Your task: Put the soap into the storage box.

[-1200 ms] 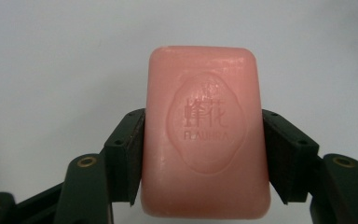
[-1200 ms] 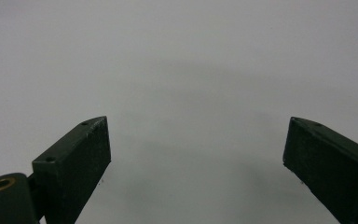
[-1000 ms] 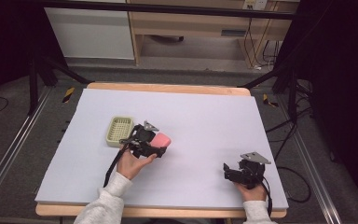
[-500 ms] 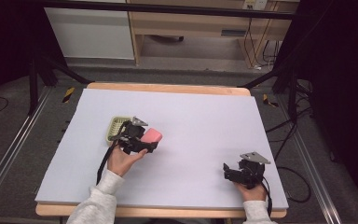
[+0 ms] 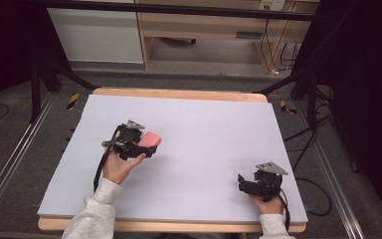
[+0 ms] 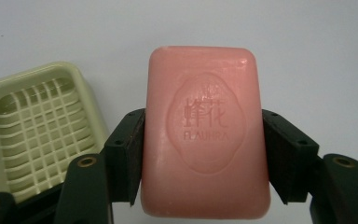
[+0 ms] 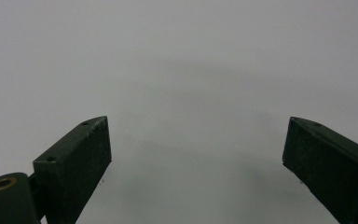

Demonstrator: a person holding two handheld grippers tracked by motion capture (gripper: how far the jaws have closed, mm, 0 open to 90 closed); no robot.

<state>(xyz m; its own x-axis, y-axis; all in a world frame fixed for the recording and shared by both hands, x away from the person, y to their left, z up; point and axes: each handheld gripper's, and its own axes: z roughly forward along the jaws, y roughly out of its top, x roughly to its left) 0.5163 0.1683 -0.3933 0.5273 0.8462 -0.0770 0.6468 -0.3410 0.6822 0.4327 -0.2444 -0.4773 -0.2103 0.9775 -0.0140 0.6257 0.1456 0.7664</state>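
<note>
A pink soap bar (image 6: 204, 133) is clamped between the two pads of the left gripper (image 5: 138, 141), held above the white table (image 5: 214, 129) with a pale green soap dish (image 6: 37, 126) just beside it. The right gripper (image 5: 251, 185) is rested near the table's front right edge, jaws spread wide apart with nothing between them.

A pale lavender-grey mat (image 5: 214, 139) covers the light wooden worktop (image 5: 179, 94), whose bare edge shows along the far and near sides. Around it lies grey carpeted floor (image 5: 199, 69) with metal rails (image 5: 10, 169) at both sides. Beyond stand a white cabinet (image 5: 97, 37) and a light wooden shelf unit (image 5: 204, 25). Black cables (image 5: 273, 50) hang at the right, where the room is dark.
</note>
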